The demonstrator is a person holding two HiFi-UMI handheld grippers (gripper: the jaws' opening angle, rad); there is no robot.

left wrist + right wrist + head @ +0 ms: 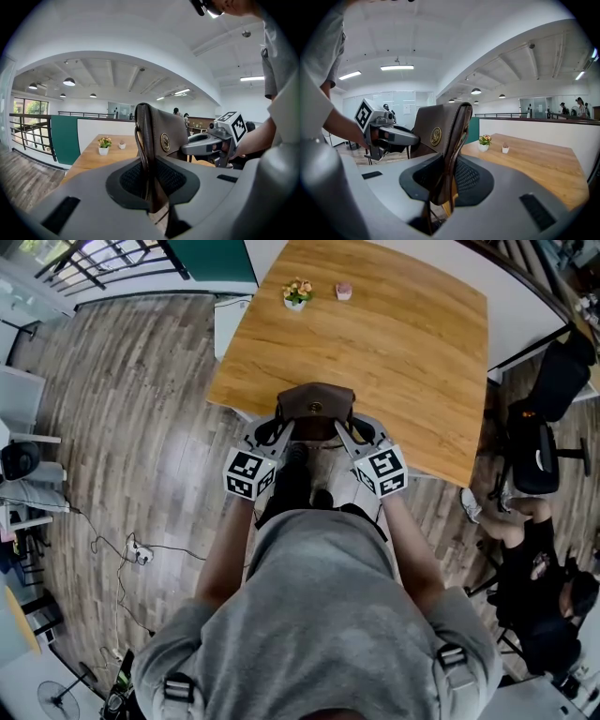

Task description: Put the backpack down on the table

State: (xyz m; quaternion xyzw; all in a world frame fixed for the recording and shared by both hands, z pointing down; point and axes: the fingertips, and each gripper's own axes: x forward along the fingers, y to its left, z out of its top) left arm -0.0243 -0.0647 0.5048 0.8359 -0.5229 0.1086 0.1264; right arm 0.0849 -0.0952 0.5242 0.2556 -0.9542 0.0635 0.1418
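Note:
A brown leather backpack [316,407] with a round brass badge hangs between my two grippers, over the near edge of the wooden table [403,343]. My left gripper [273,433] is shut on its left side, and the leather edge [142,140] runs down between the jaws. My right gripper [360,435] is shut on the opposite side, with the bag's edge [454,136] clamped between its jaws. Each gripper view shows the other gripper across the bag: the right gripper [208,144] and the left gripper [391,133]. The bag's underside is hidden.
A small potted plant [297,292] and a tiny pink pot [344,291] stand at the table's far end. Black office chairs [537,451] and a seated person [539,587] are to the right. A power strip with cables [139,552] lies on the wooden floor at left.

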